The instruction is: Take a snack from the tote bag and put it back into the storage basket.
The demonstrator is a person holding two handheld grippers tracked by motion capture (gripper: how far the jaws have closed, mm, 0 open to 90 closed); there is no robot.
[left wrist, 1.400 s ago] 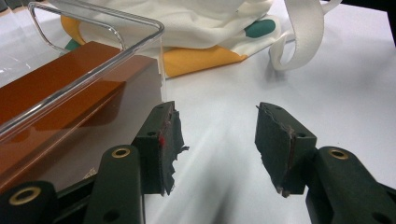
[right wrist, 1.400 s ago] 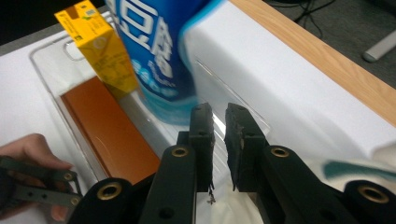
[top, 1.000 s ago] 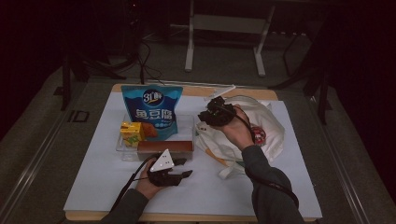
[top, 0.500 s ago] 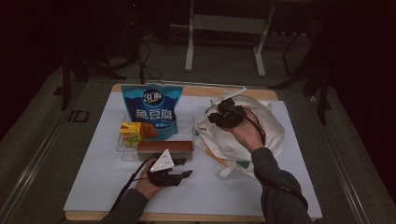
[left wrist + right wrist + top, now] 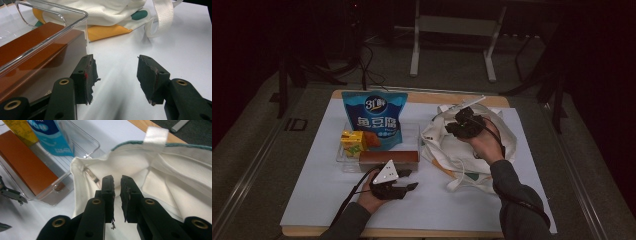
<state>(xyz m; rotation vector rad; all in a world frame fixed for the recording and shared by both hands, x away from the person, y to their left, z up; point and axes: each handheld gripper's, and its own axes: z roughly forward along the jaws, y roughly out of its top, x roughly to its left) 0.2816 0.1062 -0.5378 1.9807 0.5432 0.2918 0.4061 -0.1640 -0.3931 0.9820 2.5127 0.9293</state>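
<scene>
A white tote bag [image 5: 447, 150] with green and yellow patches lies on the right of the white mat. My right gripper [image 5: 452, 127] hovers at its open mouth. In the right gripper view the jaws [image 5: 117, 182] stand almost together, a thin slit between them with nothing in it, and the bag's pale inside [image 5: 175, 170] lies behind. My left gripper [image 5: 410, 179] rests on the mat near the front, beside the clear tray [image 5: 412, 131]. Its jaws [image 5: 116, 72] are open and empty, next to the tray's corner [image 5: 62, 17].
The tray holds a brown box [image 5: 388, 156] along its near side, a yellow carton [image 5: 352, 142] and an upright blue snack bag [image 5: 374, 117]. The bag's strap [image 5: 162, 17] trails onto the mat. The mat's near part [image 5: 452, 210] is bare; dark floor surrounds the table.
My right hand has moved to the right, over the tote bag, with its jaws unchanged. The left gripper has stayed where it was.
</scene>
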